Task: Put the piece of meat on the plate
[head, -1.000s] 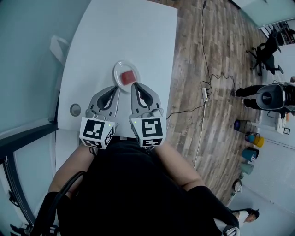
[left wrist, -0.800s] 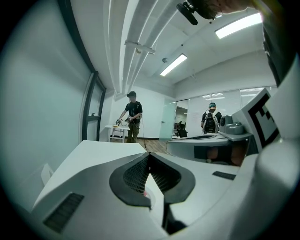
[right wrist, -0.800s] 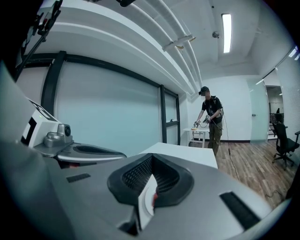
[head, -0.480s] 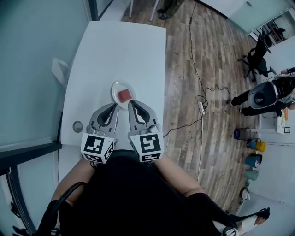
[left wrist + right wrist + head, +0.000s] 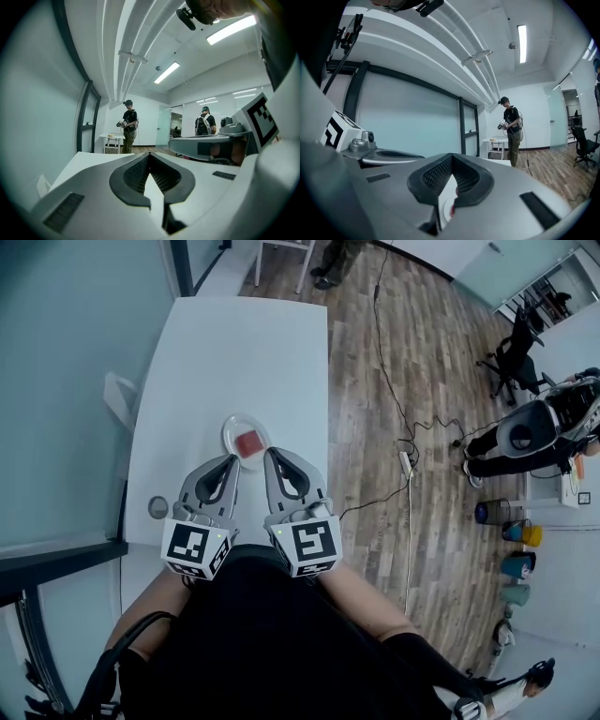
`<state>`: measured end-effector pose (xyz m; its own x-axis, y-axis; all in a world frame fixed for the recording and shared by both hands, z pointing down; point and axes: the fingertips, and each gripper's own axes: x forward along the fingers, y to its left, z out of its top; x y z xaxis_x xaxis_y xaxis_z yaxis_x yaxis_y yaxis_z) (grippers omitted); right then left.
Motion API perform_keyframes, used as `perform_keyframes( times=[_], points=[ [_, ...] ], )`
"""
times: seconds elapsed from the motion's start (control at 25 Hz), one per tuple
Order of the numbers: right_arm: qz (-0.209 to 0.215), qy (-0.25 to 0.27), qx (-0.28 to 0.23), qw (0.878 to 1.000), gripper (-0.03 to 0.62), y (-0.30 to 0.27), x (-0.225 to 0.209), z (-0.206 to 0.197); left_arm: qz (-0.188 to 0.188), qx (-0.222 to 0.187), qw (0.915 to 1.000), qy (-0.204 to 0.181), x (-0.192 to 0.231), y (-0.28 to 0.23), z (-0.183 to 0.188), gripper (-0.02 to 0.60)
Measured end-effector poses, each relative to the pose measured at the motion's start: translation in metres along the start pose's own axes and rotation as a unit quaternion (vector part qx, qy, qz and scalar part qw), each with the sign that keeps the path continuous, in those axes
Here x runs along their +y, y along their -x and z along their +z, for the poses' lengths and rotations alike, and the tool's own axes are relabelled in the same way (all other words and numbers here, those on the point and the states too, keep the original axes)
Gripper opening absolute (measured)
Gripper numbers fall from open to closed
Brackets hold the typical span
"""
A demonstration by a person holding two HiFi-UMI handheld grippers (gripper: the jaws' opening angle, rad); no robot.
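Meat (image 5: 249,442) on plate (image 5: 230,431), on table (image 5: 246,348)

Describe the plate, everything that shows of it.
The plate is small, round and white, smooth like ceramic or plastic. It lies flat on the white table, toward the person's end. A red, roughly square piece of meat rests at its middle. Nothing else seems to touch it. In the head view the closed left gripper and right gripper point at its near rim.

The right gripper (image 5: 451,164) hides all but a sliver of the plate (image 5: 446,206), apparently with meat (image 5: 452,210).
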<state>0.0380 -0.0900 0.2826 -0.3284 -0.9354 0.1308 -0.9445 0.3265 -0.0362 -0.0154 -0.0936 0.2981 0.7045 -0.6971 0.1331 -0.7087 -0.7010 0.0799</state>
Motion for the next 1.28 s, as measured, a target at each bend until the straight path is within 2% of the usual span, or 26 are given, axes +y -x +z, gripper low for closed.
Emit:
perform_keyframes(
  times=[0.4, 1.28],
  points=[
    [0.005, 0.008, -0.037, 0.999, 0.003, 0.007, 0.004, 0.026, -0.005, -0.043, 0.999, 0.004, -0.001, 0.006, 0.031, 0.003],
    [0.015, 0.025, -0.084, 0.996, 0.003, 0.009, 0.005, 0.043, -0.008, -0.051, 0.9986, 0.006, -0.003, 0.002, 0.037, 0.003]
  ],
)
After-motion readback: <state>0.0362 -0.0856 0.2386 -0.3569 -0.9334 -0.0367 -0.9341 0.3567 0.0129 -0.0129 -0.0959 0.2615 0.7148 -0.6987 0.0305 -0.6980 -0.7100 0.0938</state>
